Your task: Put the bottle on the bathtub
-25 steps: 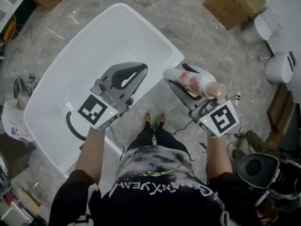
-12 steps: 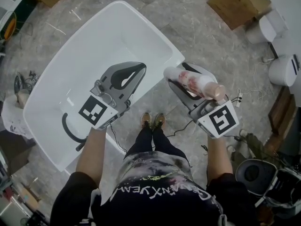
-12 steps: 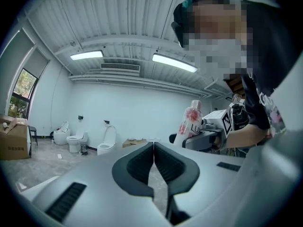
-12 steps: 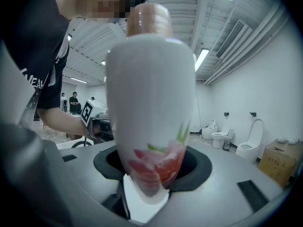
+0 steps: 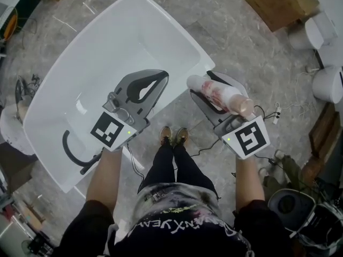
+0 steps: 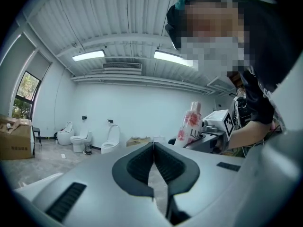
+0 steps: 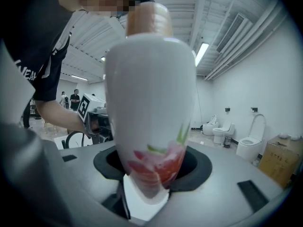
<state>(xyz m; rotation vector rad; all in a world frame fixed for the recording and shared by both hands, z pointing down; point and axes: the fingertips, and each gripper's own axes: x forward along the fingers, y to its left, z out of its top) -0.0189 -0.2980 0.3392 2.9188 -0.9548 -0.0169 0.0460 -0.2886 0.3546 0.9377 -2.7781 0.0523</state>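
The white bathtub [image 5: 107, 47] fills the upper left of the head view, lying on a grey stone floor. My left gripper [image 5: 161, 79] hovers over the tub's near rim, shut with nothing in it; its pads meet at the tips [image 6: 152, 148]. My right gripper [image 5: 204, 90] is off the tub's right corner, over the floor, shut on the bottle [image 5: 220, 92]. The bottle is white with red flowers and a peach cap. Its base sits between the jaws [image 7: 151, 174] and its body [image 7: 151, 93] leans back toward the camera. In the left gripper view the bottle [image 6: 189, 124] stands at the right.
A black hose [image 5: 69, 149] curls in the tub's near end. The person's feet [image 5: 174, 135] stand between the grippers. Cardboard boxes [image 5: 278, 1] and white toilets [image 5: 321, 31] lie at the right. More toilets [image 6: 78, 141] line the far wall.
Both grippers have sunk toward the tub and floor, the bottle still held in the right one. The tub looks larger and has shifted left and up in the head view.
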